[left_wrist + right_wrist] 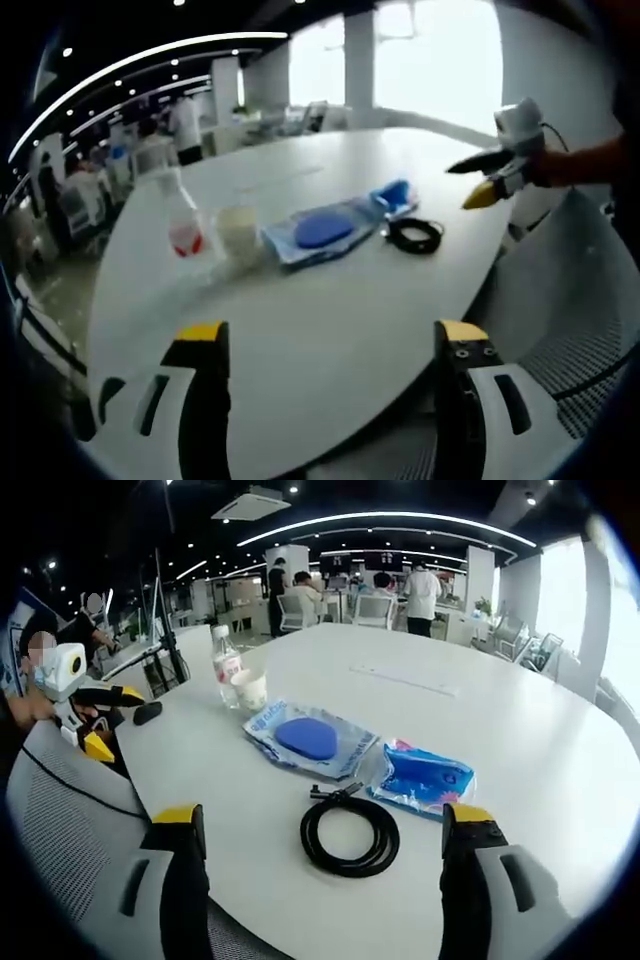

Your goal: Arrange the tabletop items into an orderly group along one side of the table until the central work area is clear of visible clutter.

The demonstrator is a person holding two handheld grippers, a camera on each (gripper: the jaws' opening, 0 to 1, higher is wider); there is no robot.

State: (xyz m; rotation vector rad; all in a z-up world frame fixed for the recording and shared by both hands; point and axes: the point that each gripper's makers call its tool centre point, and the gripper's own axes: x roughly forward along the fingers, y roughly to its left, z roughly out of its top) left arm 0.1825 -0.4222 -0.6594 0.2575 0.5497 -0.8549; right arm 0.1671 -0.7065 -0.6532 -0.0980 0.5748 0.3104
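The coiled cable [350, 835] lies on the white table [520, 750] straight ahead of the right gripper [325, 830], nearest of all the items, centred between its spread, empty jaws. Behind it sit two blue packets [312, 738] (bottle [226, 664] and cup [249, 691] farther back). The left gripper [330, 340], also released, hangs well apart.

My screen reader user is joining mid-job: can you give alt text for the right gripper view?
A coiled black cable lies on the white table between the open right gripper jaws. Behind it lie two blue packets, then a cup beside a bottle. The left gripper hovers at the table's left edge.
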